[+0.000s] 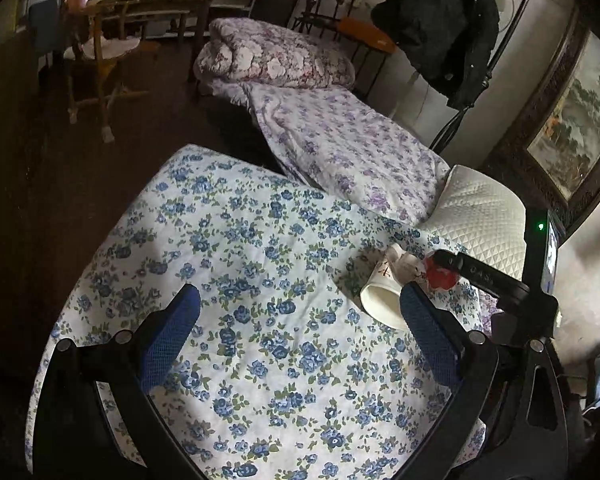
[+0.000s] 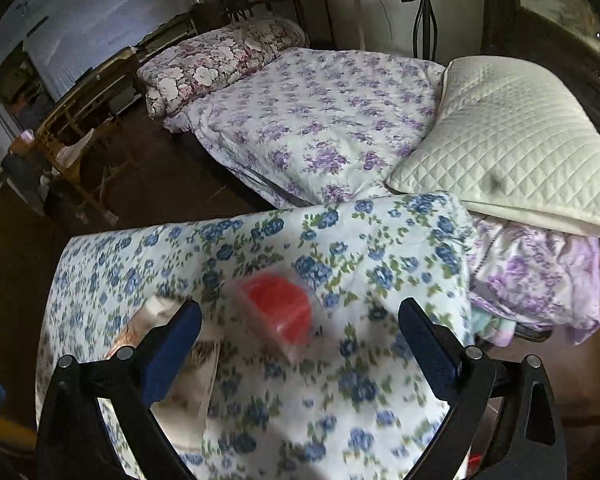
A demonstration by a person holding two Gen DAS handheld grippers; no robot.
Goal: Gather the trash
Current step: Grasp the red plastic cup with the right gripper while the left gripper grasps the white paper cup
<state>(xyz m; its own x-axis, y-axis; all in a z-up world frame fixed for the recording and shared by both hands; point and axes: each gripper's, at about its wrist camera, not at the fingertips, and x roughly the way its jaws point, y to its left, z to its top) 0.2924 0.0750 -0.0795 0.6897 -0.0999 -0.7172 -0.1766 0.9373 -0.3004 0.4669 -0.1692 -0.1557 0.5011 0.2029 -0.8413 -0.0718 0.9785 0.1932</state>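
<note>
A paper cup (image 1: 382, 298) lies on its side near the right edge of the quilt (image 1: 260, 280), a plastic packet (image 2: 280, 312) just beside it. Behind the quilt's far edge lie a bedsheet (image 2: 320, 120) and, to the right, a pillow (image 2: 512, 136); a folded comforter (image 1: 276, 54) lies farthest back.

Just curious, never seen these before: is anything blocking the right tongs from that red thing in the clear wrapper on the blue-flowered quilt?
Nothing visible. The red wrapped item lies on the quilt between the open right tongs, with only bare quilt around it.
</note>
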